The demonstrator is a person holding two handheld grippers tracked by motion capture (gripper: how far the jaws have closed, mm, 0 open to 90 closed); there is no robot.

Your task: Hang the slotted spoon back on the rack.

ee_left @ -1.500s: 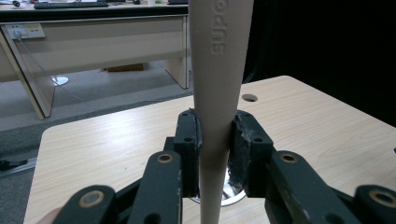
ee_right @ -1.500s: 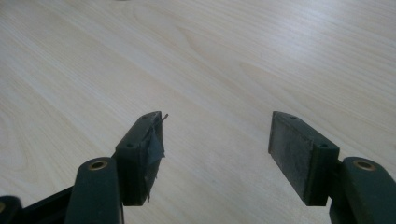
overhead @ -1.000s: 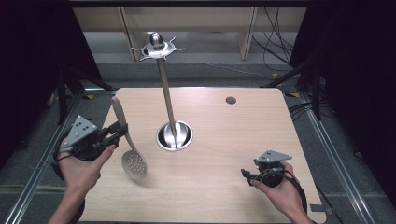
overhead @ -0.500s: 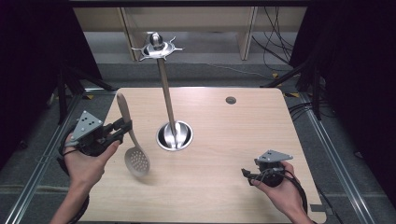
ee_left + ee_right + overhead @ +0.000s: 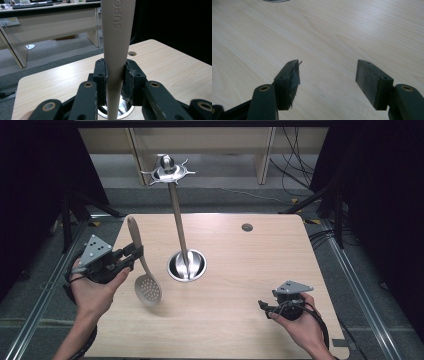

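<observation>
The left gripper [image 5: 131, 256] clamps its jaws on the beige slotted plastic spoon's [image 5: 141, 270] handle, likely to hang it on the tall steel utensil stand [image 5: 179, 227], while the right gripper [image 5: 328, 83] rests jaws apart over the tabletop [image 5: 240, 270].

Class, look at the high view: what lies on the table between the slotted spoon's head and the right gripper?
Nothing: between the beige slotted spoon and the black right gripper, the high view shows bare pale wooden table. The steel stand base sits farther back.

A beige slotted spoon [image 5: 141, 265] hangs head-down over the table, handle clamped near its middle.
</observation>
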